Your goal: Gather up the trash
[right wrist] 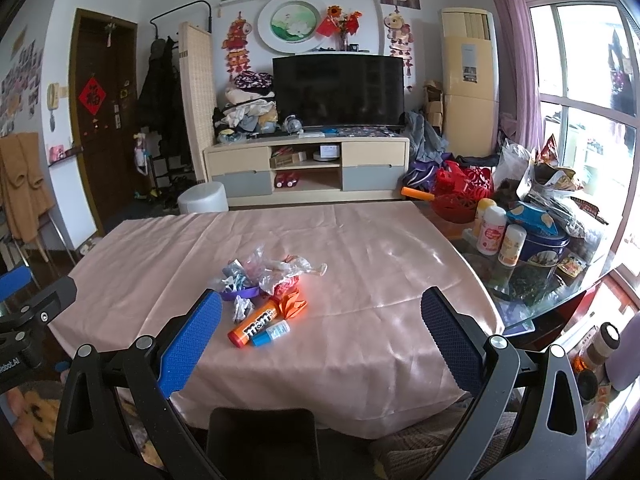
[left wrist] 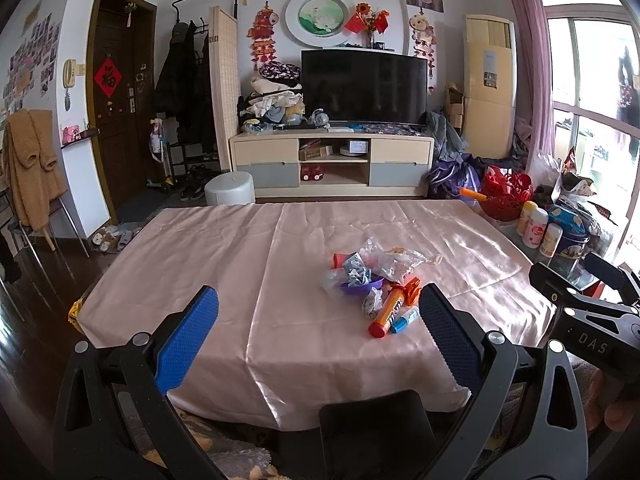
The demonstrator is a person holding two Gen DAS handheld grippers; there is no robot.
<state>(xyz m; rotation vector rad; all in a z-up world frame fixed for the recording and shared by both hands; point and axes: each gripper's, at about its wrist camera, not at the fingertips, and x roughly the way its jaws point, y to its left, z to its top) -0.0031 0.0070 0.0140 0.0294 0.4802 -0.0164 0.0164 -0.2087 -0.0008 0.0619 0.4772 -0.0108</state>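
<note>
Two spread grippers above the near edge of a pink-clothed table, trash heaped further in.

Nearest, the left gripper (left wrist: 318,336) and right gripper (right wrist: 320,336) both hang with blue pads wide apart, gripping nothing. On the pink tablecloth (right wrist: 360,248) beyond lies the trash pile (right wrist: 262,284): an orange m&m's tube (right wrist: 253,327) touching a small blue-capped tube (right wrist: 271,333), crumpled orange paper (right wrist: 294,305), a purple dish (right wrist: 240,293) and clear plastic wrappers (right wrist: 288,268). Farther back stands a TV (right wrist: 338,92).
</note>
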